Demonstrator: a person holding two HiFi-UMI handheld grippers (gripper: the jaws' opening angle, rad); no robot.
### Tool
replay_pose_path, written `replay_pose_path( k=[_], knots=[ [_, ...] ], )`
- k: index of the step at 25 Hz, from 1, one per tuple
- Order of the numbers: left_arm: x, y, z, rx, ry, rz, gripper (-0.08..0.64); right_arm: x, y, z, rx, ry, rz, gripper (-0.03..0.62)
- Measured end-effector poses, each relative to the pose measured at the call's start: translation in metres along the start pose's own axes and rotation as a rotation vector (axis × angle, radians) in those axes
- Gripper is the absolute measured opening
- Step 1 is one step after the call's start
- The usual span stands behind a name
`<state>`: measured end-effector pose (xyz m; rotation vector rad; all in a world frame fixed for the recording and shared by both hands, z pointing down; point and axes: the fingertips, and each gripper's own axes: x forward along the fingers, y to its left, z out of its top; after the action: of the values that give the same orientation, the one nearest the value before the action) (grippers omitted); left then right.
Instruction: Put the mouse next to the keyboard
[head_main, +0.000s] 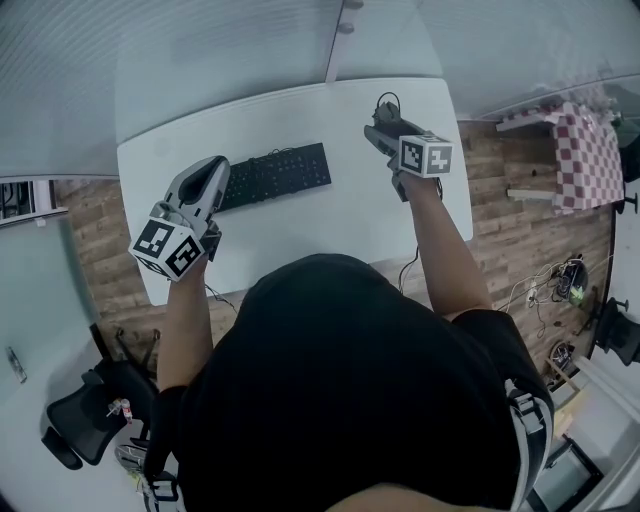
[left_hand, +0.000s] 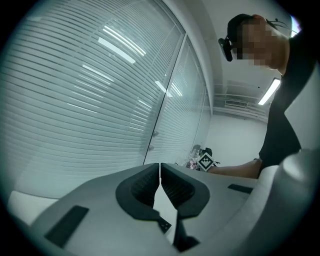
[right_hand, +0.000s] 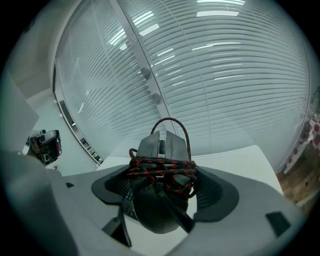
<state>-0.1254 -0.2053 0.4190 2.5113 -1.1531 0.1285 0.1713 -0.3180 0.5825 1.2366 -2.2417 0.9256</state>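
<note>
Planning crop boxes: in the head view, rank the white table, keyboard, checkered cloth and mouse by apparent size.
1. white table
2. keyboard and checkered cloth: these look about alike, so they are unranked
3. mouse: smallest, partly hidden, held in the right gripper

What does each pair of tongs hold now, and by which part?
The right tongs clamp the mouse by its two sides, with its red-black cable wound around it. The left tongs are shut on nothing.
</note>
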Motion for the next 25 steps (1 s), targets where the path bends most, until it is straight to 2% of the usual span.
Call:
replay_pose_path(
  k=[13, 18, 25],
  knots=[
    [0.033, 0.024, -0.009, -0.020, 0.033, -0.001, 0.025, 0.051, -0.024, -0.033, 0.037, 0.098, 0.001, 0.411],
    [0.045, 0.031, -0.007, -0.005, 0.046, 0.004, 0.025, 0.068, -0.037, -0.058, 0.060, 0.149, -0.010, 0.411],
    [0.059, 0.040, -0.015, -0.024, 0.068, 0.003, 0.025, 0.095, -0.047, -0.093, 0.058, 0.234, -0.018, 0.411]
  ],
)
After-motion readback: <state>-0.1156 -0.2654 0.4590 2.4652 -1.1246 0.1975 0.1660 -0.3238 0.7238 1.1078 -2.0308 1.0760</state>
